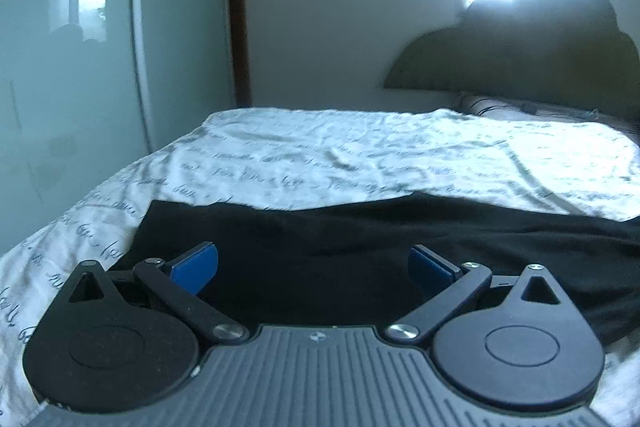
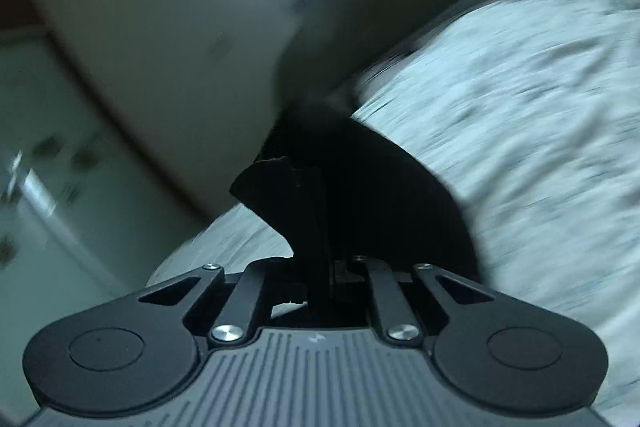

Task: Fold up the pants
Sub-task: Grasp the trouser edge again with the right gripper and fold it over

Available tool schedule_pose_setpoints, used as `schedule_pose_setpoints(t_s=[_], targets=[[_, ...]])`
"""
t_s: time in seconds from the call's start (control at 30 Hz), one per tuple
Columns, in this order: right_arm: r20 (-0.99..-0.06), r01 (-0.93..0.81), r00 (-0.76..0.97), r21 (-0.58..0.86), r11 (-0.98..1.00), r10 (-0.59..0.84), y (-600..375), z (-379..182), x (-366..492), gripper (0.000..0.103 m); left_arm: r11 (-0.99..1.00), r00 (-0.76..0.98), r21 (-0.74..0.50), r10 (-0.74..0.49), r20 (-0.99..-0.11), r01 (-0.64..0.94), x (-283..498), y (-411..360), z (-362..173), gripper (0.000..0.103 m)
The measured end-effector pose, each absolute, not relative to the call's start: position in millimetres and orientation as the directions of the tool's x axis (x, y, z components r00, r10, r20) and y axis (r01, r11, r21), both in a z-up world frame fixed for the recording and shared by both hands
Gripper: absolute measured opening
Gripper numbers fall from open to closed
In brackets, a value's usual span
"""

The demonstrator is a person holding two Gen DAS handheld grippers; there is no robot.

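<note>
Black pants spread flat across the script-printed bedsheet, left gripper just above them, blue pads wide apart, nothing between; right gripper clenched on a lifted fold of the pants, view blurred

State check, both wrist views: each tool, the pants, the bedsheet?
left tool: open, blue pads apart, nothing between them, above the pants
right tool: shut on black pants fabric, which is lifted off the bed
black pants: mostly spread flat on the bed, not yet folded
printed bedsheet: spread over the bed, lightly wrinkled
</note>
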State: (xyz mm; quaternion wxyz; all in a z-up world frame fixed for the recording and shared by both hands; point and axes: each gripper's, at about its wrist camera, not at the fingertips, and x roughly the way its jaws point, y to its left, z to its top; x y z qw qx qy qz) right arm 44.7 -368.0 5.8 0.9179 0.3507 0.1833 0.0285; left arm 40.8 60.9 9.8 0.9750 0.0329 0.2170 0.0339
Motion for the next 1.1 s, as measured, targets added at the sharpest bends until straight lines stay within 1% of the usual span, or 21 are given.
schedule_pose_setpoints(t_s=[0.17,0.3,0.33,0.4,0.43,0.47,0.5,0.53,0.6,0.63,0.67,0.7,0.73,0.77,0.83,0.87,0.93,0.97,1.03,1.07,1.1], targets=[[-0.374,-0.072,0.850,0.616,0.784,0.372,-274.0,-4.3,87.8,0.009,0.995,0.878,0.070,0.095,-0.470,-0.070,43.5,70.1,-1.0,0.103],[-0.432,-0.187,0.781,0.528,0.829,0.451,-199.6,-15.5,101.2,0.009,0.995,0.869,0.067,0.099,-0.484,-0.076,44.3,74.1,-4.5,0.103],[-0.464,-0.197,0.766,0.489,0.850,0.444,-183.0,-18.3,102.6,0.010,0.995,0.866,0.067,0.098,-0.490,-0.075,44.9,74.2,-5.3,0.103],[-0.531,-0.239,0.748,0.345,0.908,0.398,-153.1,-24.3,102.7,0.018,0.995,0.858,0.069,0.101,-0.504,-0.077,45.5,74.9,-5.6,0.103],[-0.578,-0.253,0.738,0.243,0.936,0.350,-139.0,-26.9,103.1,0.019,0.994,0.851,0.070,0.107,-0.514,-0.083,46.3,76.8,-4.9,0.103],[-0.594,-0.268,0.735,0.188,0.945,0.327,-131.9,-26.5,99.9,0.020,0.994,0.846,0.067,0.110,-0.522,-0.088,46.8,78.9,-3.3,0.103],[-0.595,-0.289,0.734,0.161,0.944,0.327,-129.7,-21.1,92.3,0.022,0.994,0.843,0.058,0.111,-0.526,-0.094,46.9,81.9,-0.5,0.103],[-0.564,-0.329,0.733,0.194,0.924,0.380,-134.9,-10.0,83.0,0.022,0.994,0.843,0.044,0.107,-0.527,-0.098,47.8,84.1,2.7,0.103],[-0.453,-0.388,0.744,0.306,0.869,0.492,-157.6,11.0,68.9,0.023,0.996,0.843,-0.008,0.072,-0.534,-0.090,51.7,86.1,12.5,0.103],[-0.428,-0.373,0.762,0.325,0.869,0.487,-170.6,18.6,66.6,0.024,0.997,0.840,-0.033,0.046,-0.540,-0.076,54.7,84.8,16.8,0.103],[-0.425,-0.323,0.792,0.317,0.892,0.438,-184.8,24.4,67.8,0.025,0.997,0.835,-0.054,0.016,-0.551,-0.055,58.8,81.0,20.9,0.103],[-0.444,-0.270,0.813,0.285,0.920,0.377,-195.7,25.6,72.5,0.028,0.997,0.829,-0.070,-0.008,-0.559,-0.037,62.5,76.3,24.0,0.103],[-0.481,-0.214,0.818,0.253,0.943,0.315,-204.2,23.0,80.8,0.029,0.996,0.826,-0.082,-0.027,-0.563,-0.023,65.4,70.6,25.7,0.103],[-0.539,-0.156,0.799,0.241,0.958,0.266,-214.9,14.5,90.9,0.030,0.996,0.824,-0.087,-0.045,-0.565,-0.005,69.2,61.8,26.8,0.103],[-0.651,-0.089,0.722,0.252,0.964,0.236,-226.1,-8.1,104.1,0.031,0.997,0.815,-0.073,-0.073,-0.575,0.038,77.0,43.1,26.0,0.103],[-0.683,-0.103,0.687,0.244,0.964,0.247,-224.8,-20.0,103.9,0.032,0.996,0.805,-0.052,-0.092,-0.587,0.077,81.8,30.3,24.1,0.103],[-0.652,-0.144,0.722,0.186,0.972,0.232,-218.0,-24.0,91.1,0.033,0.991,0.789,-0.006,-0.109,-0.605,0.132,89.6,7.0,18.9,0.103],[-0.639,-0.130,0.737,0.188,0.974,0.222,-218.9,-21.9,86.2,0.035,0.987,0.785,0.025,-0.108,-0.609,0.156,93.2,-5.4,15.1,0.103],[-0.601,-0.096,0.769,0.229,0.969,0.218,-226.5,-16.3,78.3,0.046,0.977,0.784,0.089,-0.101,-0.613,0.195,98.4,-25.9,5.4,0.103],[-0.594,-0.070,0.779,0.236,0.969,0.201,-232.4,-15.7,79.5,0.060,0.968,0.774,0.125,-0.091,-0.627,0.216,99.2,-34.6,-2.7,0.103],[-0.607,-0.047,0.775,0.224,0.973,0.177,-236.7,-17.6,86.9,0.071,0.958,0.756,0.163,-0.075,-0.650,0.235,101.7,-41.4,-12.2,0.103]])
